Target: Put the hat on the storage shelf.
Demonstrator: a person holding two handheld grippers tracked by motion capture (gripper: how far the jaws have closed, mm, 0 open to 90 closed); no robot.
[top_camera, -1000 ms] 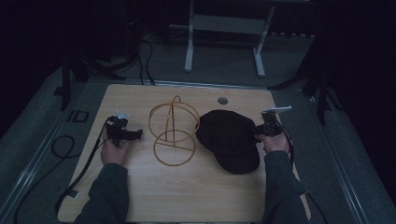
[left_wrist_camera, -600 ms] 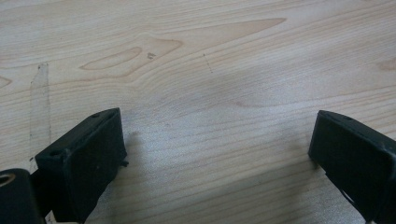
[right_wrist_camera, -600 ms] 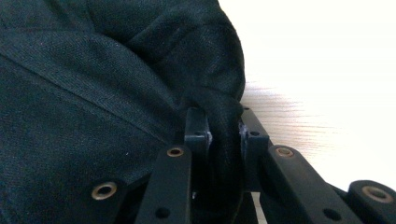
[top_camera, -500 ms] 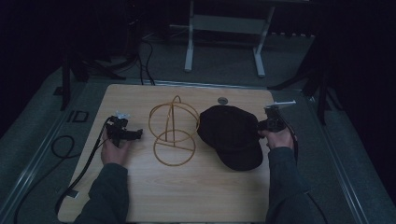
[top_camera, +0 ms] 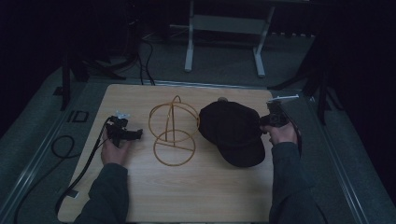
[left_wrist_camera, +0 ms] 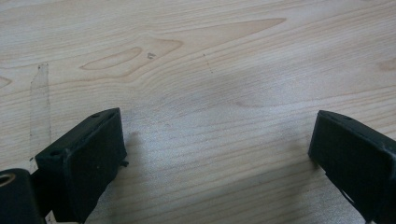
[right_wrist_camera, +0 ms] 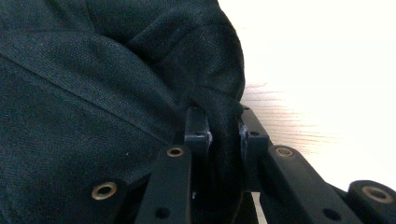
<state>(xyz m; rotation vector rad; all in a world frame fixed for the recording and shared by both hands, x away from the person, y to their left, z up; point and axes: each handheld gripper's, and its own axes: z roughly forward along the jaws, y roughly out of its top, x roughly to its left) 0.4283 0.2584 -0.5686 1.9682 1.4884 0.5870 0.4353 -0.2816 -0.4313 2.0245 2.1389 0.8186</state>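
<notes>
Since the black cap (top_camera: 233,131) is soft, light cloth, it sags wherever it's pinched, so grabbing a fold at its rim near the desk's (top_camera: 196,186) right edge looks sensible. Right gripper (right_wrist_camera: 224,135) is clamped on that fold; left gripper (left_wrist_camera: 217,154) sits apart, holding nothing. Compared with a second ago, the cap's right side is lifted a little.

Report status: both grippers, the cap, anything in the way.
Right gripper shut on black cap, pinching its edge. Left gripper open over bare table. Wire hat stand left of cap, nothing between them.
</notes>
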